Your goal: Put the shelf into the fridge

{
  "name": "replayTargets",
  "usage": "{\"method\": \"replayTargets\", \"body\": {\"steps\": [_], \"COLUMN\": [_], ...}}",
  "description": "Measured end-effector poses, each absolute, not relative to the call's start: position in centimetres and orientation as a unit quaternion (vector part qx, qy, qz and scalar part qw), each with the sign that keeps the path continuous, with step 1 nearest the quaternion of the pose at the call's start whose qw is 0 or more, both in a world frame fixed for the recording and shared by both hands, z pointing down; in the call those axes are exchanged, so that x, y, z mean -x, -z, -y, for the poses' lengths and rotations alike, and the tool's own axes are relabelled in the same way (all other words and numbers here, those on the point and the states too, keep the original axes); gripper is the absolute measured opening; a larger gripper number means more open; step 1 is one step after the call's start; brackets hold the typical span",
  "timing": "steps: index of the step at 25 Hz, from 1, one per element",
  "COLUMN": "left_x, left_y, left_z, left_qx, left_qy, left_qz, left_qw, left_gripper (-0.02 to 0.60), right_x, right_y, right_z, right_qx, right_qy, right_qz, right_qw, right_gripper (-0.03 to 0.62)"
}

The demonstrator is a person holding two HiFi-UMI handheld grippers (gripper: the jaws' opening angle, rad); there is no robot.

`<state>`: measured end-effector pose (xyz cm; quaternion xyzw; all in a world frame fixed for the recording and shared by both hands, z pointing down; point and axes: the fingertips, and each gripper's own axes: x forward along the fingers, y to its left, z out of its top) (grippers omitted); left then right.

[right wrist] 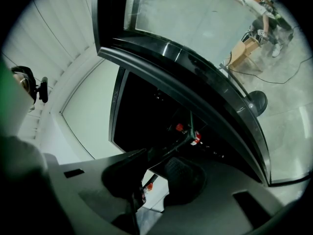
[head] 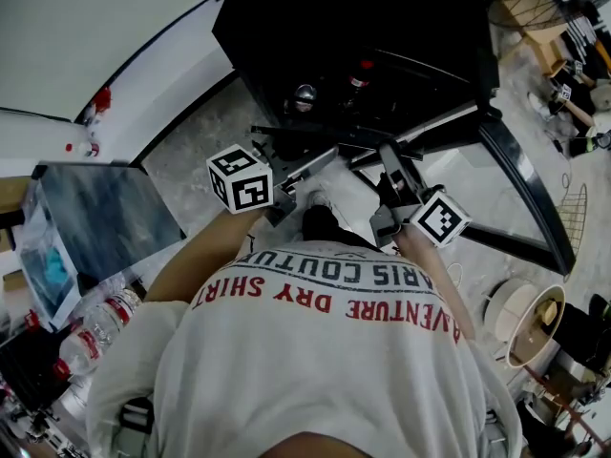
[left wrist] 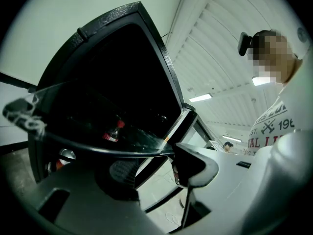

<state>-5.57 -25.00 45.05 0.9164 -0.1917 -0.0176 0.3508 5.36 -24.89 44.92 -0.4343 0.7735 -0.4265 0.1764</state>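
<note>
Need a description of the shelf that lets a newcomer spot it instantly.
Find the black fridge standing open in front of the person. At its mouth is the clear glass shelf with a thin dark rim. Unlike the red-capped bottle inside, it is a flat, see-through pane.

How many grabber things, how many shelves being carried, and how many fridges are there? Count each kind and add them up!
Grippers: 2 (left gripper, right gripper)
Glass shelf: 1
Fridge: 1
Total: 4
</note>
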Motion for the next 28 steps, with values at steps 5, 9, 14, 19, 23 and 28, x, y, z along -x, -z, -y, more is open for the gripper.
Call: {"method": "replayTargets", "body": {"steps": [5, 9, 14, 19, 23, 28], "left_x": [5.1, 5.1, 5.0, 5.0, 5.0, 5.1], "left_y": [-45.5, -45.7, -45.9, -46.2, -46.3, -46.6], "left_z": [24.2, 24.1, 24.6, 24.9, 25.1, 25.4], "left_qx": [-0.915, -0.912, -0.911, -0.911, -0.909, -0.906], "left_qy": [0.018, 0.022, 0.020, 0.014, 0.014, 0.010], "left_qz": [0.195, 0.203, 0.220, 0.230, 0.235, 0.235], "left_qw": [0.353, 0.354, 0.347, 0.341, 0.343, 0.351], "left_gripper": [0.229, 0.216, 0.162, 0.135, 0.133, 0.132], "right_x": [-5.4, -5.5, -5.5, -5.6, -5.6, -5.6], "right_y": [-45.1, -45.4, -45.3, -45.5, -45.6, -46.3], "right_z": [24.9, 25.0, 25.2, 25.4, 25.5, 25.5], "right_qx": [0.434, 0.433, 0.433, 0.433, 0.434, 0.438], "right_qy": [0.428, 0.432, 0.429, 0.429, 0.429, 0.433], "right_qz": [-0.773, -0.772, -0.774, -0.774, -0.774, -0.773], "right_qw": [0.175, 0.174, 0.173, 0.171, 0.166, 0.154], "right_gripper": [0.102, 0.101, 0.101, 0.103, 0.101, 0.103]}}
